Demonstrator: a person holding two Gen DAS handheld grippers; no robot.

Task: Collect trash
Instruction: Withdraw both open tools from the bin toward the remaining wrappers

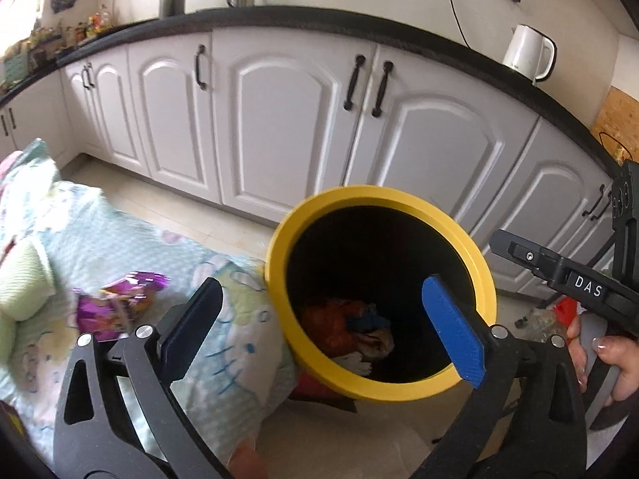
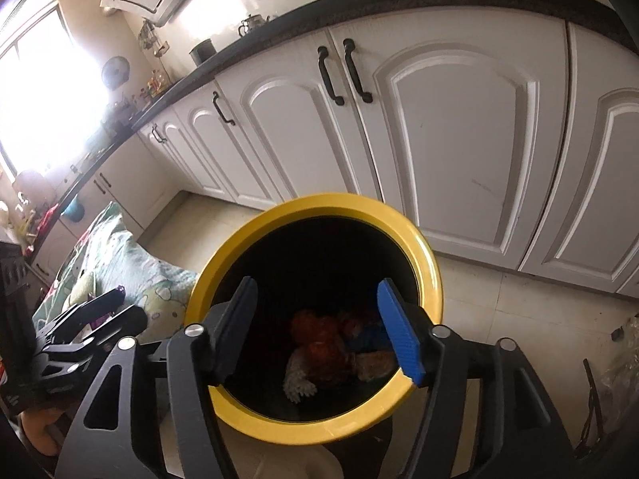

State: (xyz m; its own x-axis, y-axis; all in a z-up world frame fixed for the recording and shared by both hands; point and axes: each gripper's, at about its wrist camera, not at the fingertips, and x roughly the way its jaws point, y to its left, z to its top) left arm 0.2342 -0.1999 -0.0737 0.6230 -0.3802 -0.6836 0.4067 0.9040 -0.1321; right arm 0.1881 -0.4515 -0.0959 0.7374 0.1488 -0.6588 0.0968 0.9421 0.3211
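A black bin with a yellow rim (image 1: pixel 279 239) stands on the floor beside patterned bedding. In it lies crumpled trash (image 1: pixel 343 327), orange, blue and white. My left gripper (image 1: pixel 322 291) hangs open over the bin's mouth, nothing between its fingers. From the right wrist view the same bin (image 2: pixel 431 279) and trash (image 2: pixel 319 343) show, and my right gripper (image 2: pixel 316 285) is open above the mouth, also empty. A purple wrapper (image 1: pixel 120 307) lies on the bedding, left of the left gripper. A hand (image 1: pixel 615 359) holds the right gripper's handle.
White cabinet doors (image 1: pixel 279 119) with black handles run behind the bin under a dark countertop. A white kettle (image 1: pixel 527 52) stands on it. The bedding (image 1: pixel 100 239) fills the left. Clear plastic scraps (image 2: pixel 623 351) lie on the tiled floor at the right.
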